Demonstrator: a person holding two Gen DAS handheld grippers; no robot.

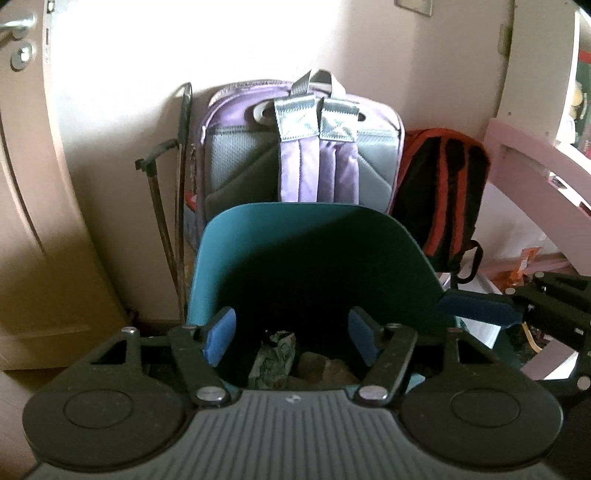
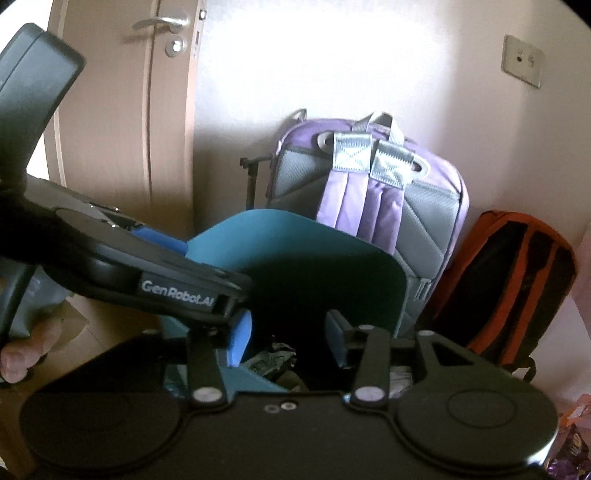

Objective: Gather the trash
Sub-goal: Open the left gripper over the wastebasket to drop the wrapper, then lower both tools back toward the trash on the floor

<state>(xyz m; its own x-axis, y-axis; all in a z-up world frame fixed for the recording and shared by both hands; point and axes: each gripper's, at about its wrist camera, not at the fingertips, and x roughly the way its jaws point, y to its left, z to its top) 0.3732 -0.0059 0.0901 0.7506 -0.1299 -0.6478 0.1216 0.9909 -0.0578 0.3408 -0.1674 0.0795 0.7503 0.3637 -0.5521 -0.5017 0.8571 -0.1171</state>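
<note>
- The left gripper [image 1: 291, 336], black with blue pads, hangs with its jaws parted over the open mouth of the teal plastic trash bin [image 1: 258, 236]; nothing sits between the pads, so it is released.
- The right gripper [image 2: 291, 339], of the same black and blue make, is likewise spread and empty above the same bin [image 2: 295, 236]; it shows at the right edge of the left wrist view, beside the bin's right rim [image 1: 476, 308].
- In the right wrist view the left gripper's body crosses the left side, its pad at the bin's left rim [image 2: 242, 332], with fingers of the person's hand [image 2: 22, 356] curled on the handle lower left.
- A crumpled silvery-green wrapper [image 1: 275, 354] lies loose down inside the bin, below and between the left gripper's pads, touching neither; it also shows in the right wrist view [image 2: 275, 356]. Brownish scraps [image 1: 325, 369] lie beside it in the bin.
- Directly behind the bin a lilac and grey backpack [image 1: 303, 147] leans upright against the pale wall [image 1: 147, 74].
- To the right of the bin, behind it, stands a black and orange-red backpack [image 1: 443, 184].
- To the left of the bin thin dark poles with a handle [image 1: 162, 206] lean against the wall.
- Further left of the bin is a beige door with a metal lever handle [image 2: 159, 24].
- High above the bin's right side, a wall socket plate [image 2: 522, 61].
</note>
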